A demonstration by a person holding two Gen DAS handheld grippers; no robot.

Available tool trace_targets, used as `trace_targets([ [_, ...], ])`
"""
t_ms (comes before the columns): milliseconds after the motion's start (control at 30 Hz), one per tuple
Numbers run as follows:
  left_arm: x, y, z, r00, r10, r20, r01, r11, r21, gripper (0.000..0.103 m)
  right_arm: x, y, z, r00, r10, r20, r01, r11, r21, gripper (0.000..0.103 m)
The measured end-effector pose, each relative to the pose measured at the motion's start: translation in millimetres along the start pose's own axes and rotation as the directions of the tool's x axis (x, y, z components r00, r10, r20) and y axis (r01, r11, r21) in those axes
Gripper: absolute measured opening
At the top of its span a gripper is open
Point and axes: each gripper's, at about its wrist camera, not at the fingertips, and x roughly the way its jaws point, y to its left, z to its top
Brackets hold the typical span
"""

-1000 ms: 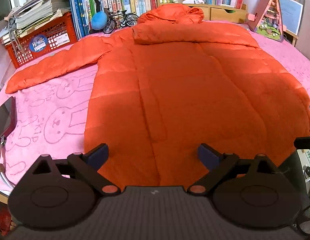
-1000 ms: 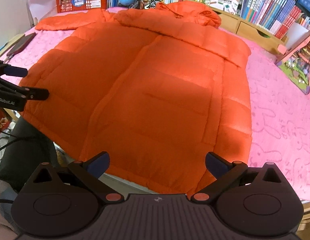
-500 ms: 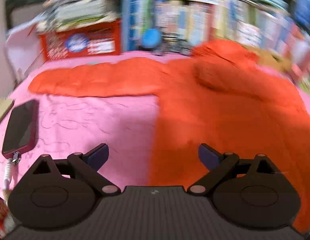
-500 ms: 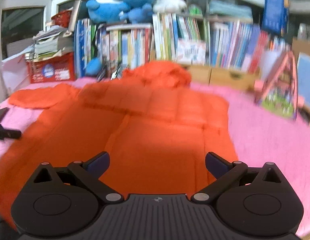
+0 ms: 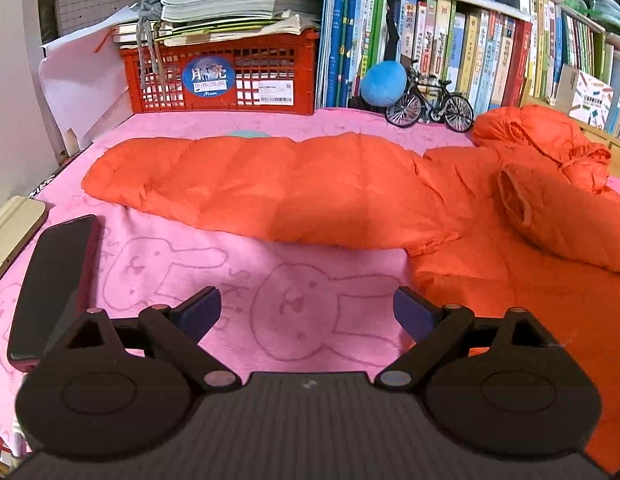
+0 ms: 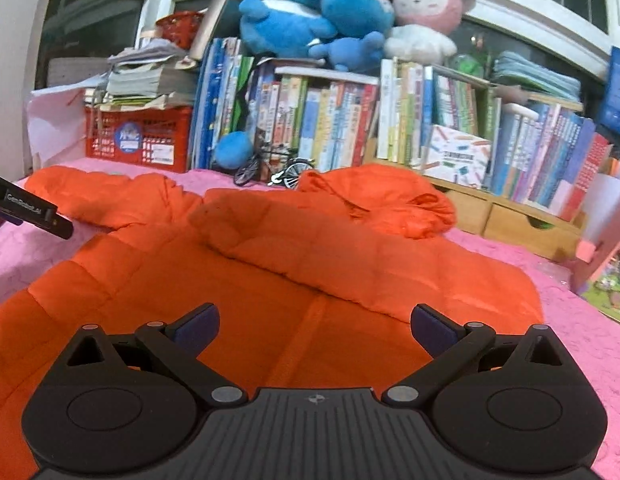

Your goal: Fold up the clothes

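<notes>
Jacket: an orange puffer jacket lies spread flat, apparently back up, on the pink bunny-print blanket, hood toward the bookshelf.
Sleeves: one sleeve stretches out sideways; the other is already folded across the body.
Handling: likely light, soft and springy, with a slick shell; folds may puff back open.
Where to hold: pinch the outstretched sleeve's cuff end, where the padding looks thinner.
Left gripper: jaws wide apart, empty, over the blanket near the sleeve.
Right gripper: spread open, empty, above the jacket's body.
Nearby: a phone lies at the blanket's edge.
</notes>
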Motion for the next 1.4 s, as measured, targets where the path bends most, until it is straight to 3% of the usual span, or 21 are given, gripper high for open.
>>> trace_targets([
  [200, 10, 2, -1, 1.000, 0.007, -0.019, -0.007, 1.000, -0.010, 0.094, 12, 12, -5, 0.998, 0.055, -0.020, -0.055, 0.998, -0.016, 0.103],
  [400, 20, 8, 0, 0.999, -0.001, -0.036, -0.001, 0.999, -0.043, 0.094, 31, 23, -15, 0.992, 0.048, -0.113, -0.054, 0.998, -0.043, 0.103],
  [800, 31, 8, 7, 0.999, 0.012, -0.045, -0.014, 0.998, -0.065, 0.094, 33, 15, -17, 0.985, 0.077, -0.155, -0.077, 0.997, 0.005, 0.103],
  [900, 34, 13, 10, 0.999, -0.020, -0.030, 0.017, 0.995, -0.099, 0.094, 34, 15, -18, 0.984, 0.078, -0.159, -0.078, 0.997, 0.011, 0.103],
  [967, 37, 24, 13, 0.995, -0.095, 0.016, 0.097, 0.979, -0.179, 0.094, 34, 15, -18, 0.984, 0.080, -0.162, -0.079, 0.997, 0.015, 0.103],
  [1033, 48, 46, 18, 0.990, -0.135, 0.049, 0.144, 0.926, -0.348, 0.095, 34, 15, -18, 0.983, 0.081, -0.163, -0.079, 0.997, 0.020, 0.103],
  [1100, 60, 64, 23, 0.992, -0.111, 0.067, 0.129, 0.879, -0.458, 0.093, 34, 14, -18, 0.983, 0.083, -0.164, -0.080, 0.996, 0.025, 0.103],
  [1133, 64, 68, 28, 0.995, -0.081, 0.063, 0.101, 0.874, -0.476, 0.093, 34, 14, -18, 0.983, 0.084, -0.165, -0.081, 0.996, 0.027, 0.103],
  [1167, 69, 69, 32, 0.997, -0.058, 0.049, 0.074, 0.876, -0.477, 0.086, 35, 13, -19, 0.983, 0.085, -0.165, -0.081, 0.996, 0.030, 0.103],
  [1200, 72, 68, 35, 0.997, -0.055, 0.052, 0.073, 0.881, -0.467, 0.073, 35, 13, -19, 0.982, 0.085, -0.166, -0.081, 0.996, 0.033, 0.103],
  [1267, 81, 68, 37, 0.995, -0.066, 0.079, 0.095, 0.879, -0.466, 0.063, 35, 13, -19, 0.982, 0.087, -0.167, -0.081, 0.996, 0.039, 0.103],
  [1300, 84, 68, 39, 0.994, -0.060, 0.093, 0.097, 0.879, -0.467, 0.049, 35, 13, -19, 0.982, 0.088, -0.167, -0.082, 0.996, 0.043, 0.103],
  [1367, 90, 72, 40, 0.993, -0.064, 0.101, 0.106, 0.859, -0.501, 0.030, 35, 12, -19, 0.981, 0.091, -0.169, -0.084, 0.995, 0.049, 0.103],
  [1400, 92, 77, 39, 0.990, -0.087, 0.115, 0.136, 0.830, -0.541, 0.013, 35, 12, -19, 0.981, 0.093, -0.169, -0.085, 0.995, 0.052, 0.103],
])
